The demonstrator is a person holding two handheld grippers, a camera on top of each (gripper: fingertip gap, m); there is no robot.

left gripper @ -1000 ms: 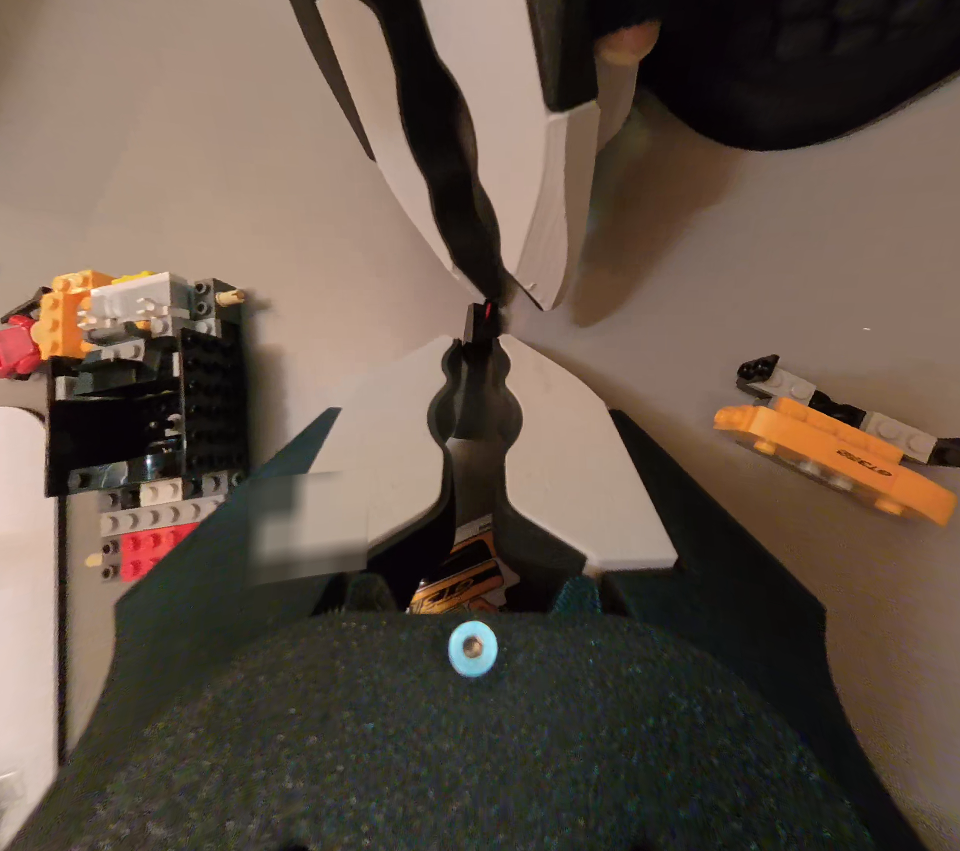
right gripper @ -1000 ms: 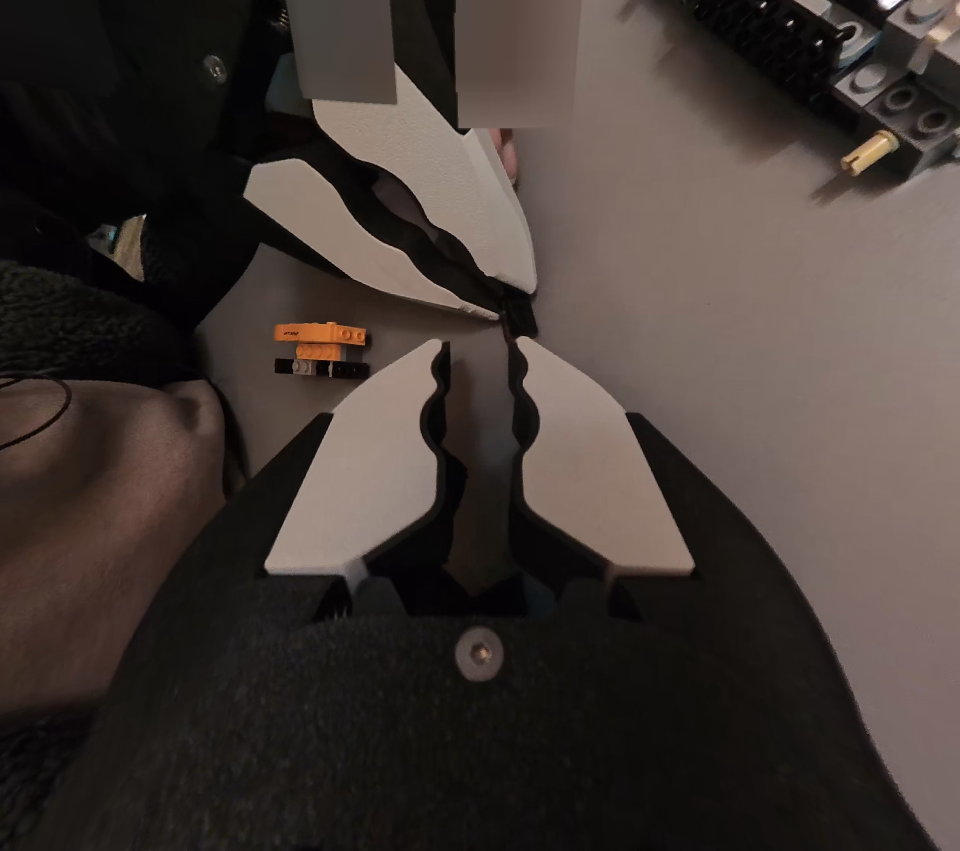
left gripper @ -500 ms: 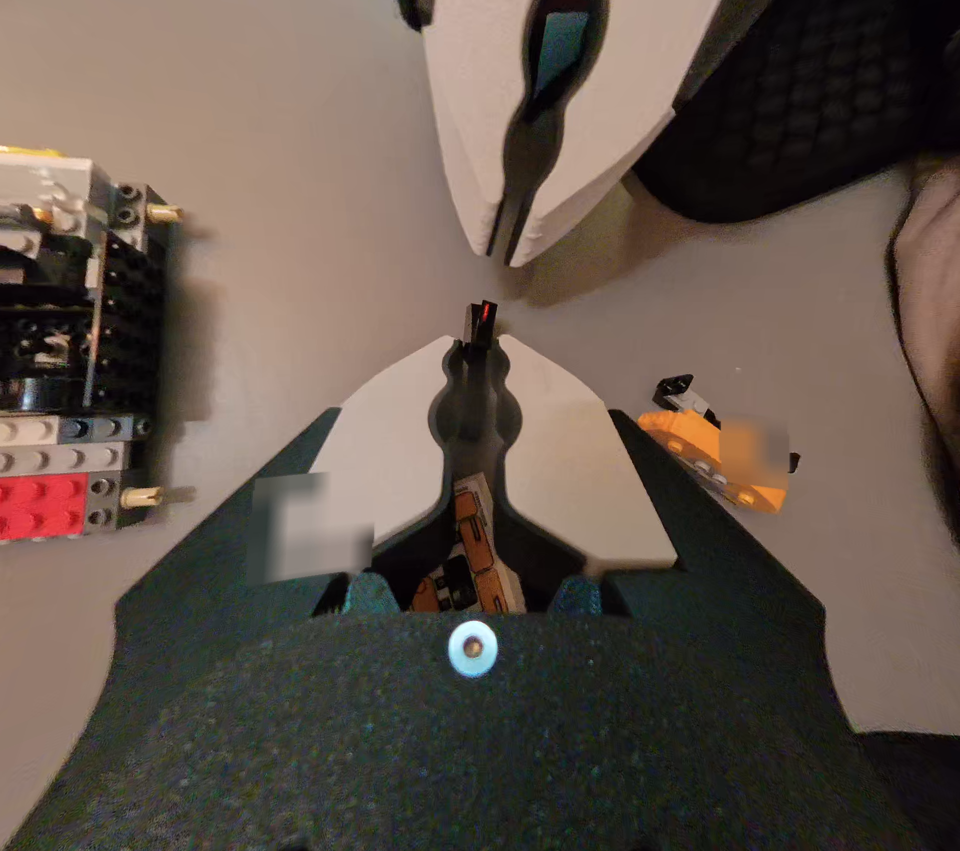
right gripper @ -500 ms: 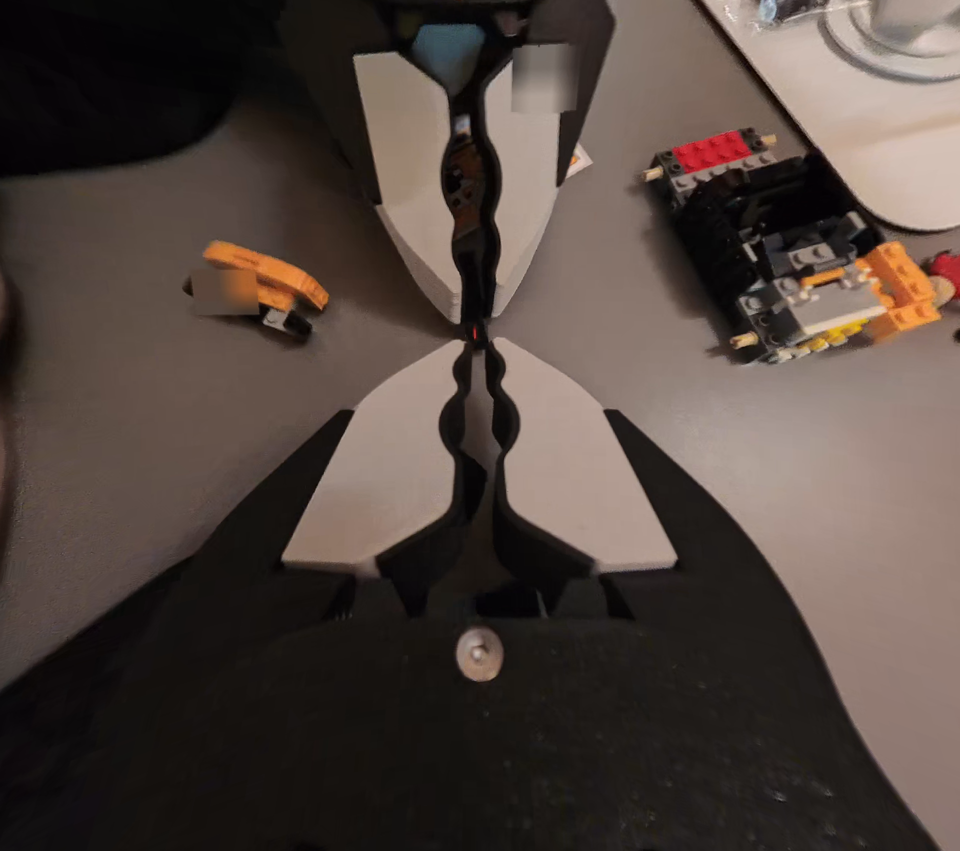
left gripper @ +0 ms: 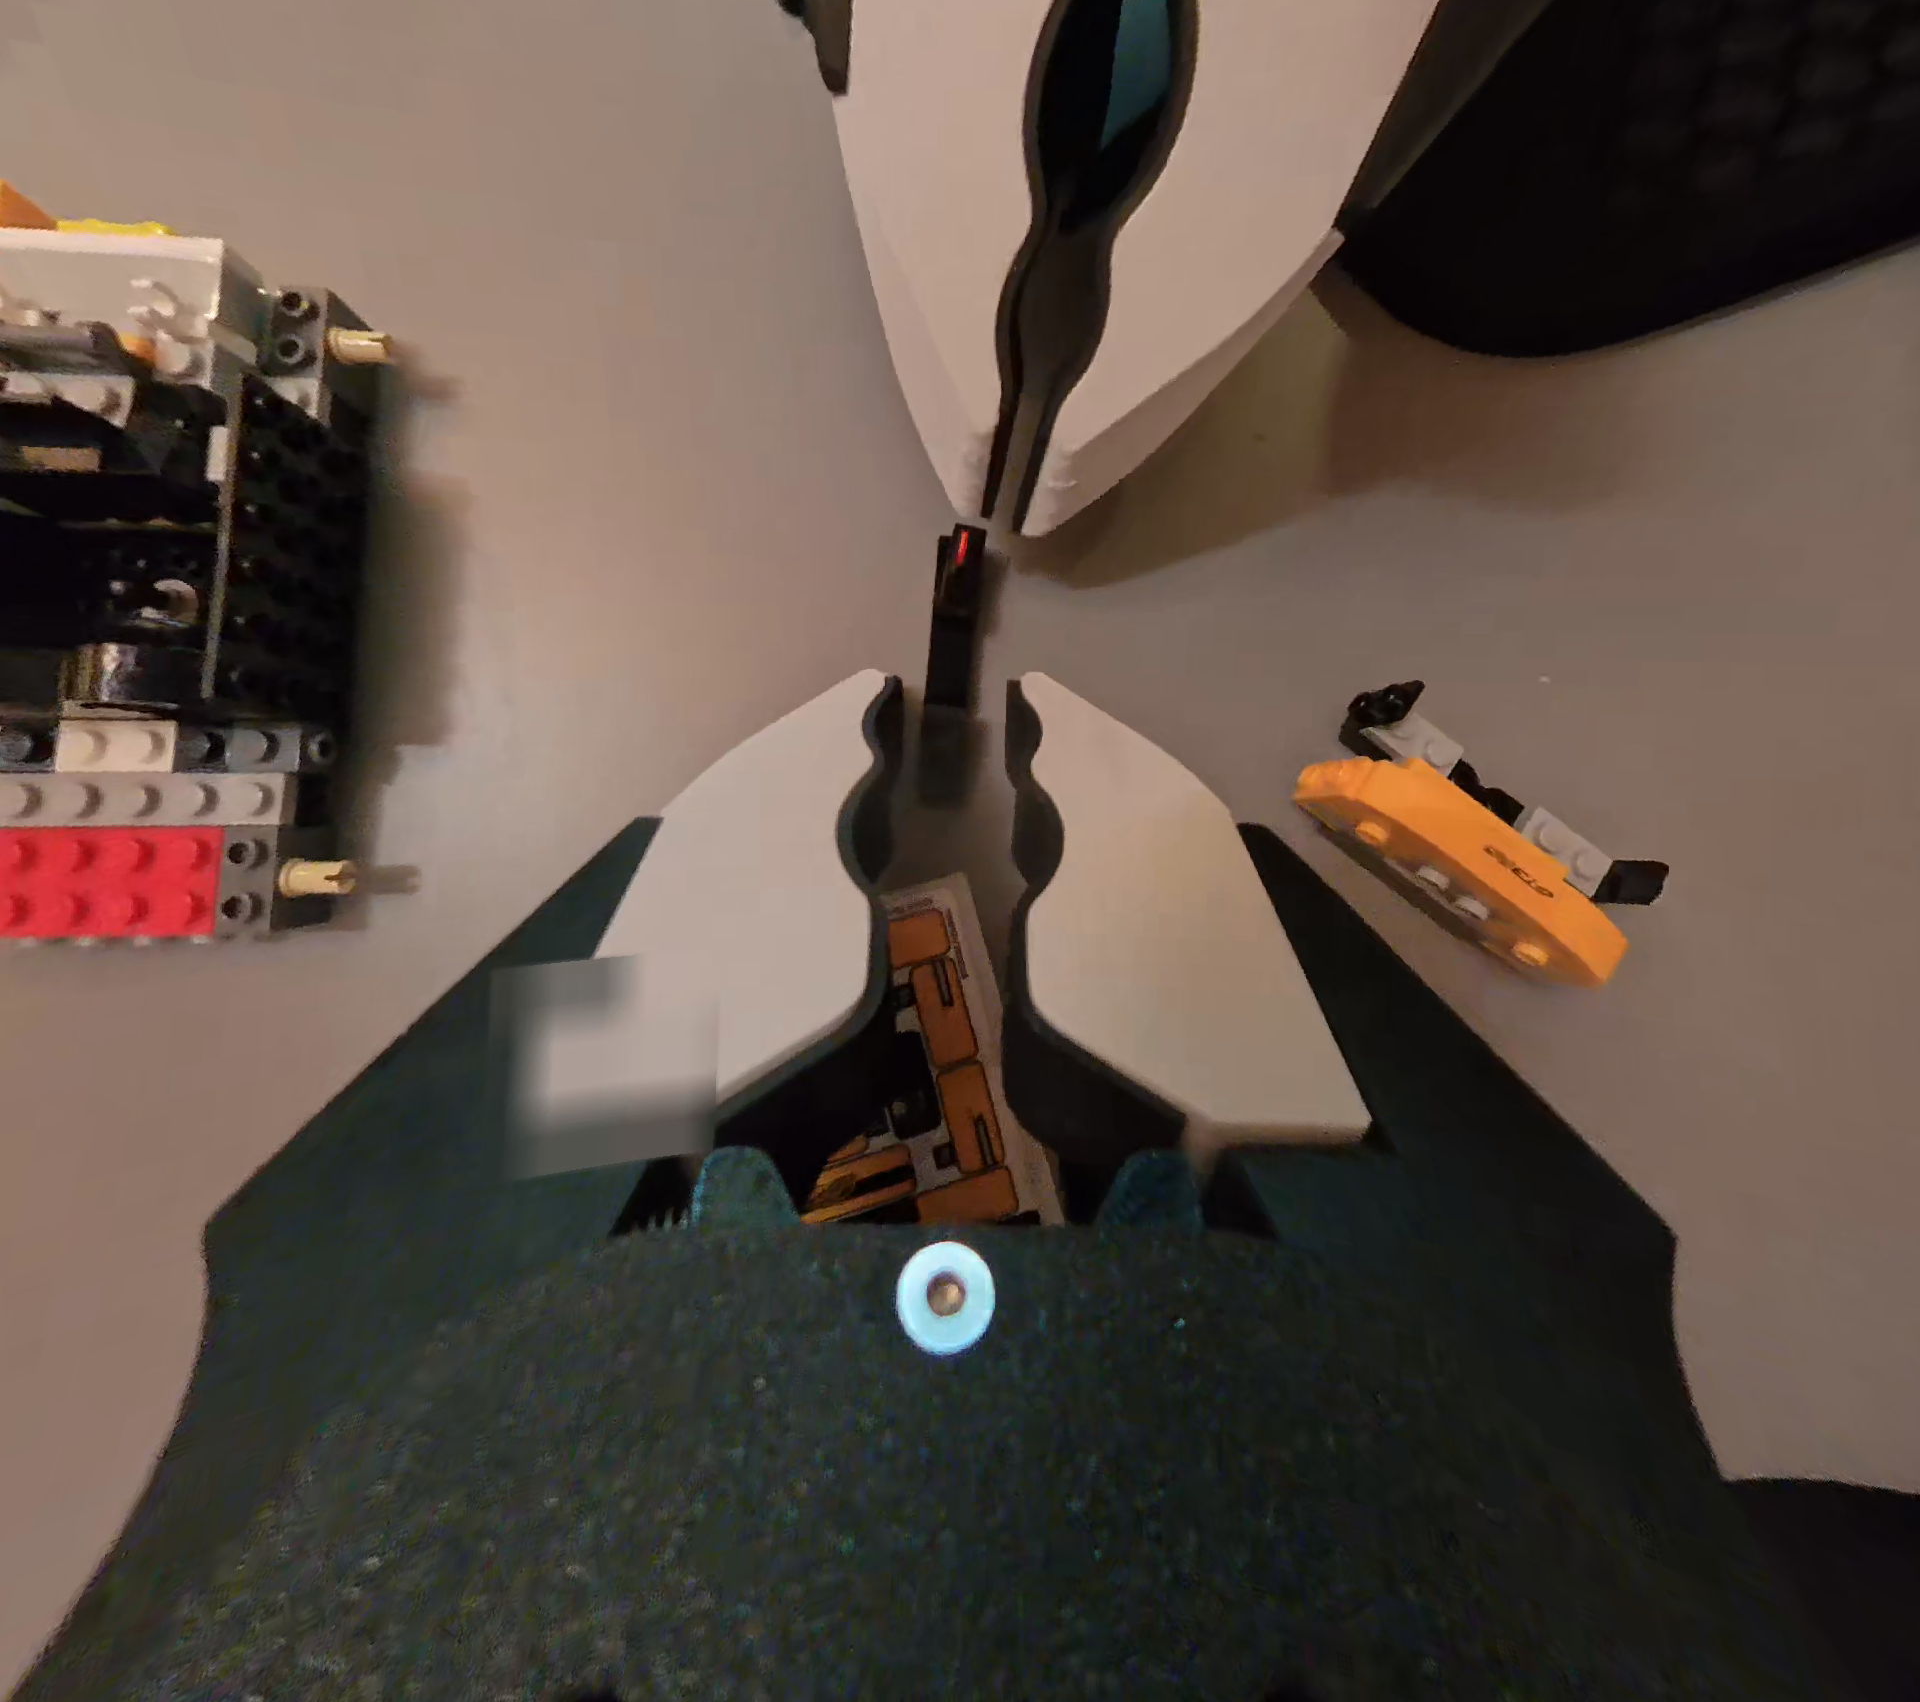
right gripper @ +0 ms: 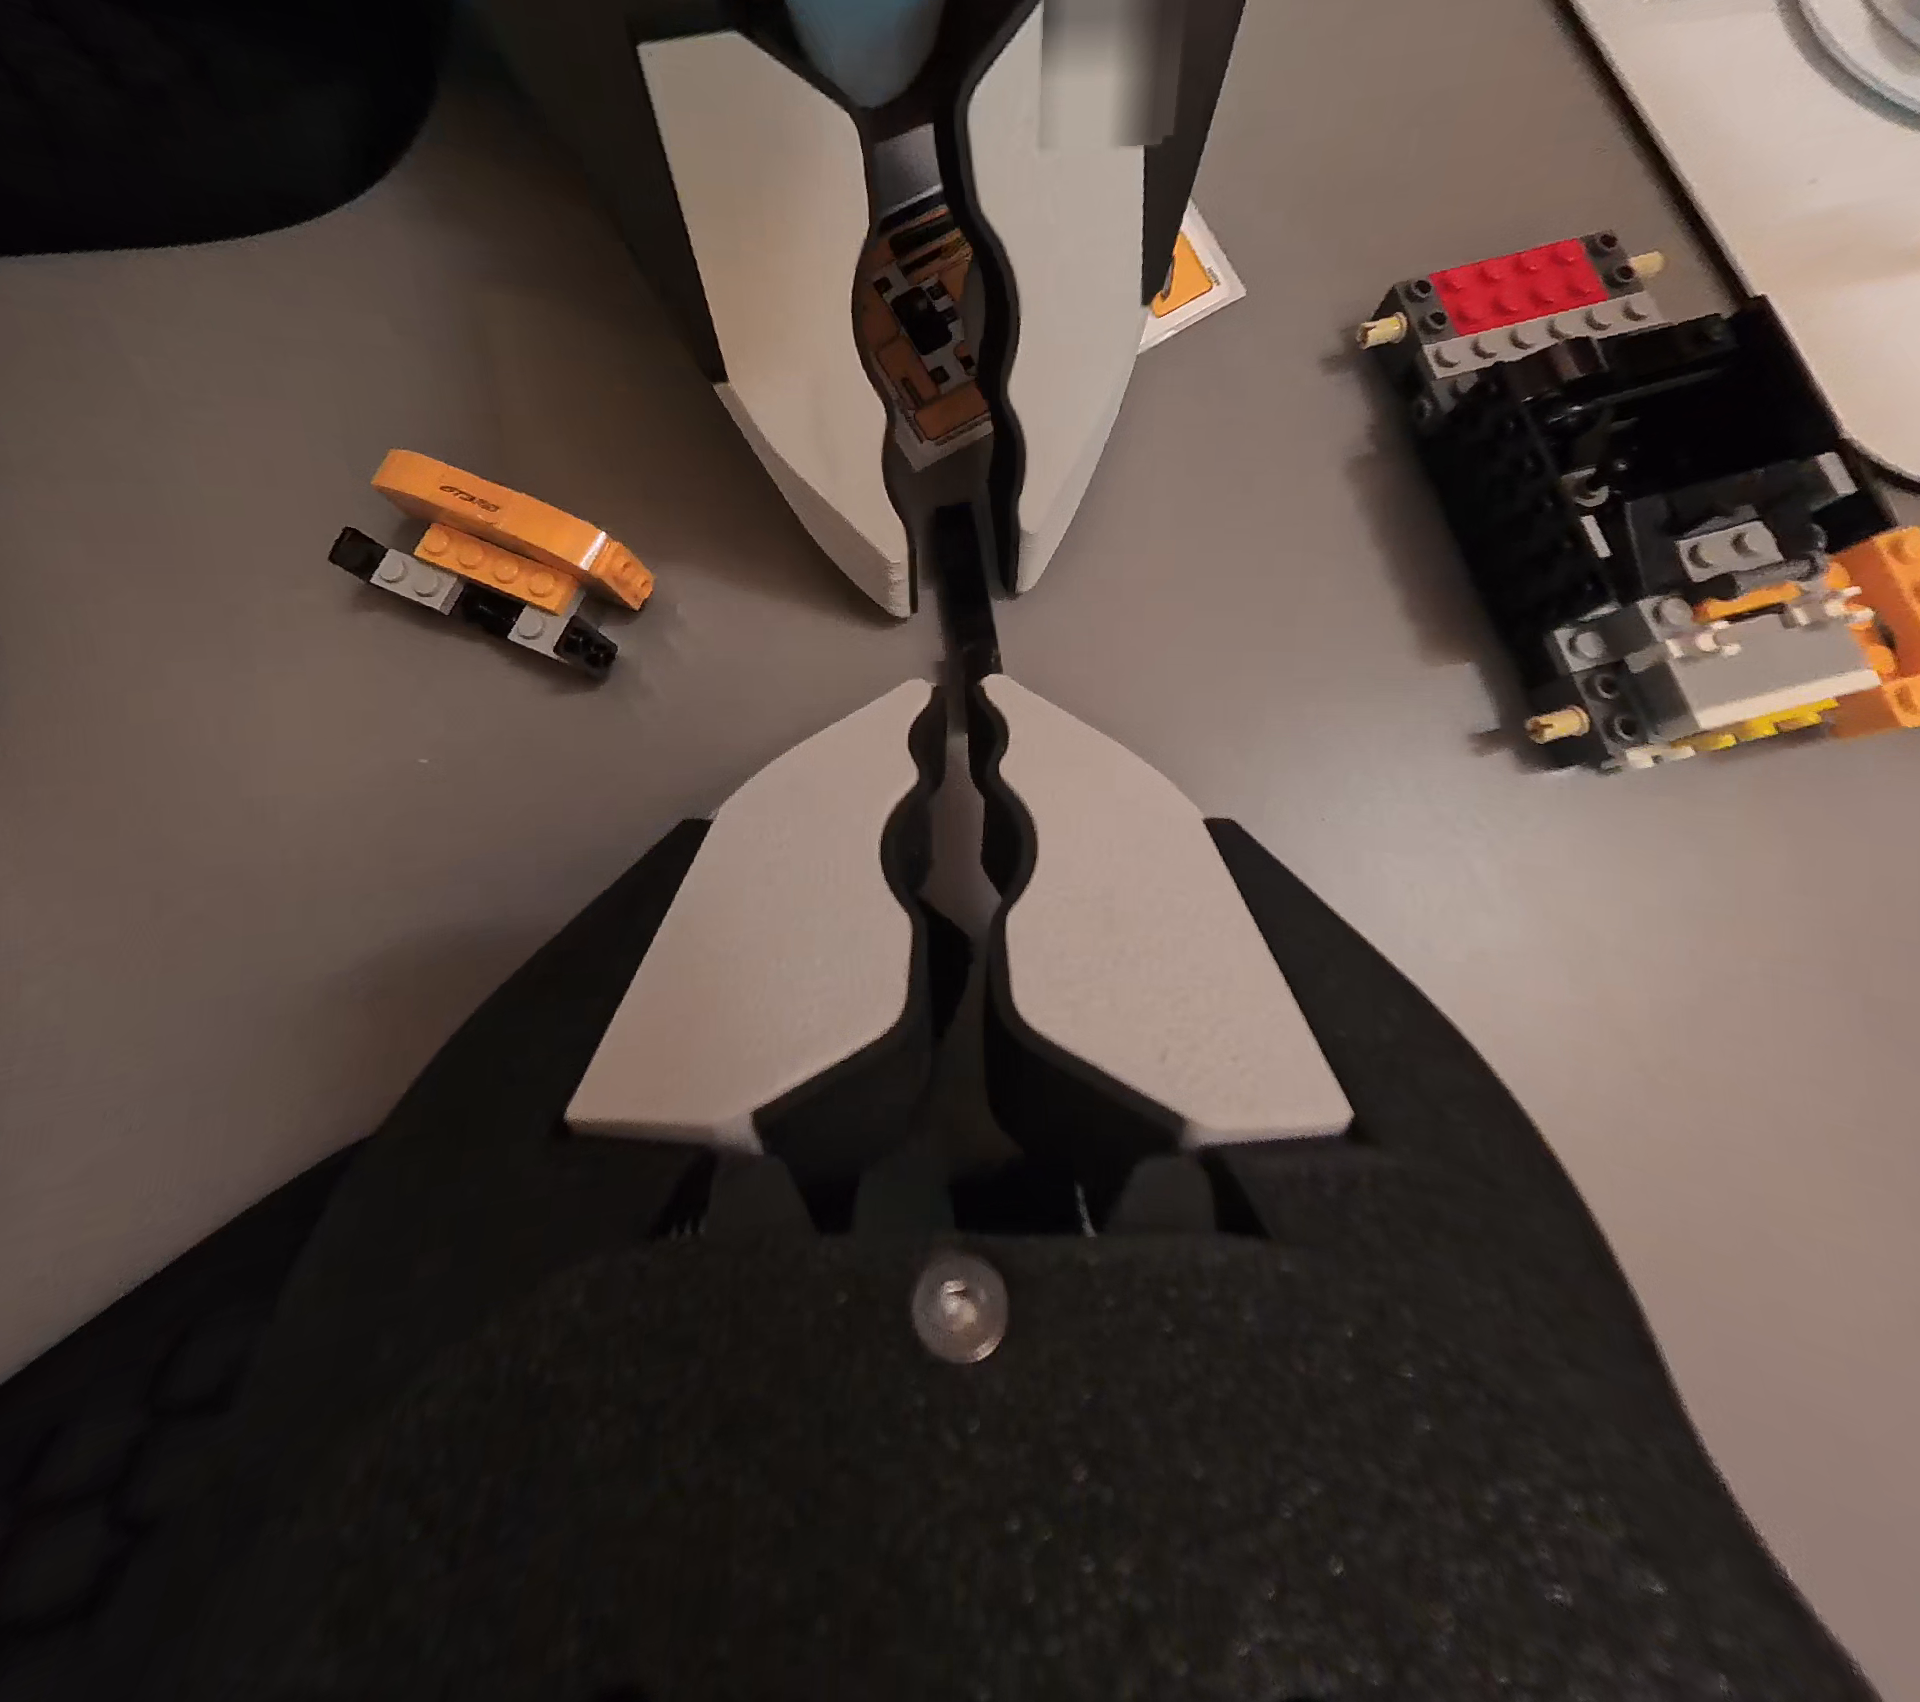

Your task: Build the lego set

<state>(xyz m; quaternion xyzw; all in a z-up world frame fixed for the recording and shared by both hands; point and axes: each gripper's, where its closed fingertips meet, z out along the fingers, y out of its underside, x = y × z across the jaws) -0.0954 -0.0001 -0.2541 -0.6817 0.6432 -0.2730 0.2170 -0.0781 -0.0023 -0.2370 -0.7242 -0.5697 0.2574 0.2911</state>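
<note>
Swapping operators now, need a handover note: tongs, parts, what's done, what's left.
Left tongs: open, straddling the small black piece, not clamping it.
Right tongs: shut on that piece, it seems.
Parts: chassis part-built on the table; orange sub-assembly lying loose, apart from it; sticker sheet under the left tongs.
To do: fit the black piece, the orange sub-assembly, stickers.

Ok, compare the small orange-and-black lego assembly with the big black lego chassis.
The orange-and-black lego assembly is far smaller than the black lego chassis. The assembly is topped by a curved orange piece; the chassis carries a flat red plate. Tan pins stick out of the chassis, none from the assembly. Both lie on the grey table.
</note>
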